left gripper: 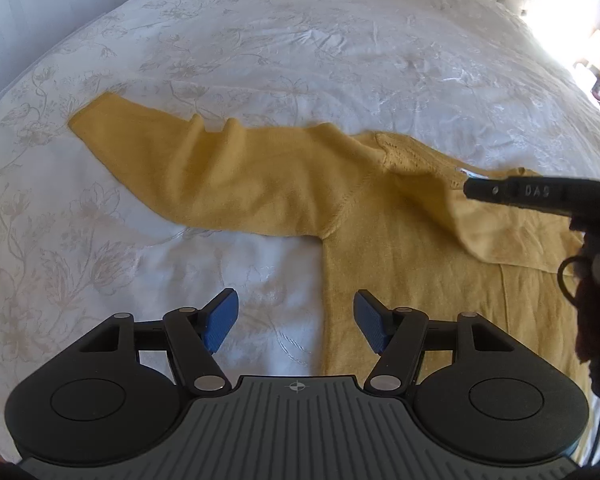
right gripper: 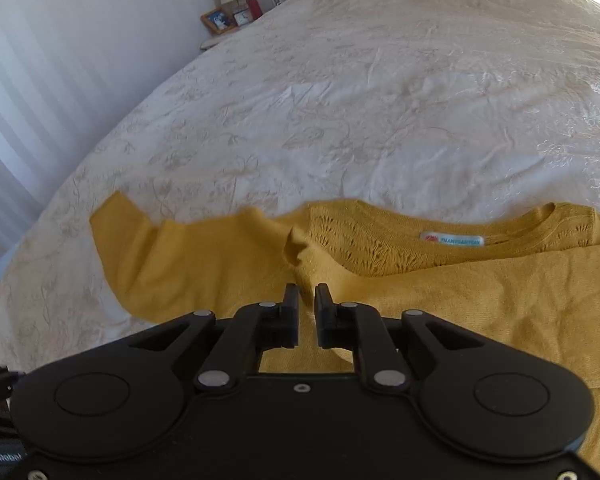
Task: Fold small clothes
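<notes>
Right now the left gripper [left gripper: 296, 322] hangs with its blue pads spread wide and nothing between them, poised over the left side edge of the yellow sweater [left gripper: 400, 280] where it meets the bedspread [left gripper: 260, 60]. Right gripper [right gripper: 307, 312] has its jaws only a narrow slit apart, no cloth visibly pinched in the gap; it sits low over the sweater's left shoulder area, just near of the armpit crease.

Sweater lies flat on the bed, neck label [right gripper: 452, 239] facing up at the far edge. Right sleeve [right gripper: 520, 280] is already laid across the chest. Left sleeve [left gripper: 188, 168] runs out flat to the left, cuff at far left, well apart from both grippers.

Step in hand, as I judge it: fold the left sleeve in over the body. To do it well, go for the cuff end, not the shoulder, pinch both layers, lift just clear of the bedspread, carry it right across the chest and lay it flat. Pinning the shoulder seam with the other gripper should stop the body dragging. Knit looks soft and stretchy, so a slow pull probably avoids bunching.
</notes>
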